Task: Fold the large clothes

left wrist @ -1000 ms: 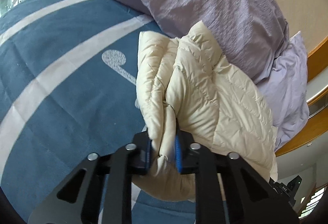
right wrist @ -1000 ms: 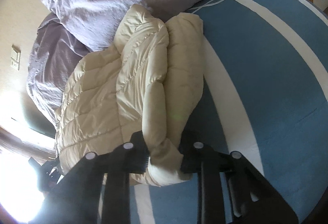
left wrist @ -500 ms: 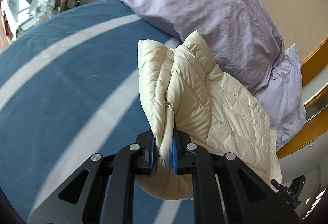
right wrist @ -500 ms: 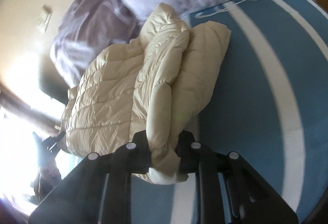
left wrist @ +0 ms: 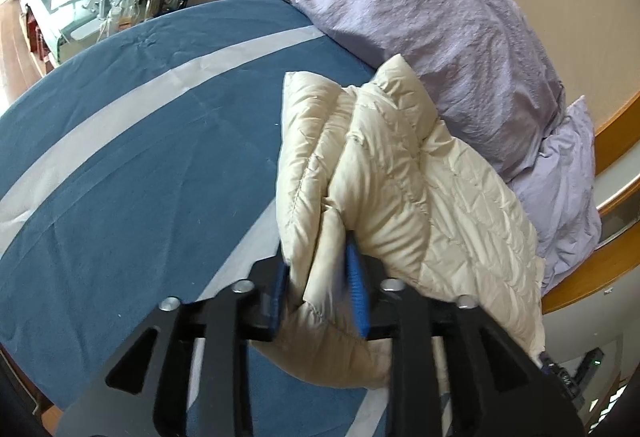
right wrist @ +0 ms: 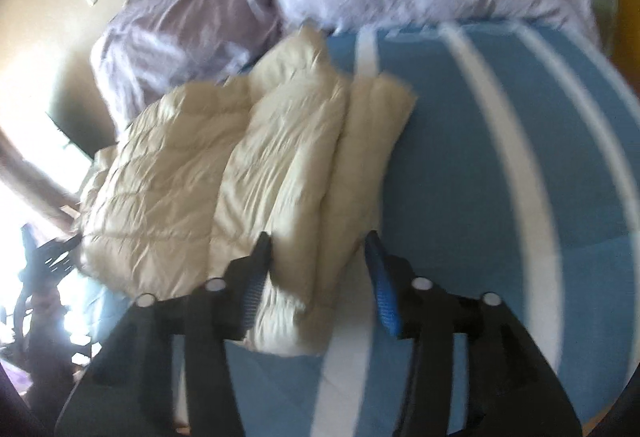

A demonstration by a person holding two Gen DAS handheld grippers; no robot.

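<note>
A cream quilted puffer jacket [left wrist: 400,177] lies folded in layers on the blue bed cover, against the lilac pillows. It also shows in the right wrist view [right wrist: 248,173]. My left gripper [left wrist: 318,273] has its blue pads spread apart, with the jacket's near folded edge loose between them. My right gripper [right wrist: 316,261] is wide open around the jacket's other near edge, and the fabric rests on the bed between the fingers. The right wrist view is blurred by motion.
The blue bed cover [left wrist: 120,165] with white stripes spreads to the left. Lilac pillows [left wrist: 432,21] lean on the beige wall behind the jacket. A wooden bed frame [left wrist: 608,261] runs at the right. A cluttered desk [left wrist: 80,5] stands beyond the bed.
Both grippers were clamped on the jacket's near edges; now both have opened and let go. The jacket has settled flatter on the bed and both cameras have tilted and pulled back slightly.
</note>
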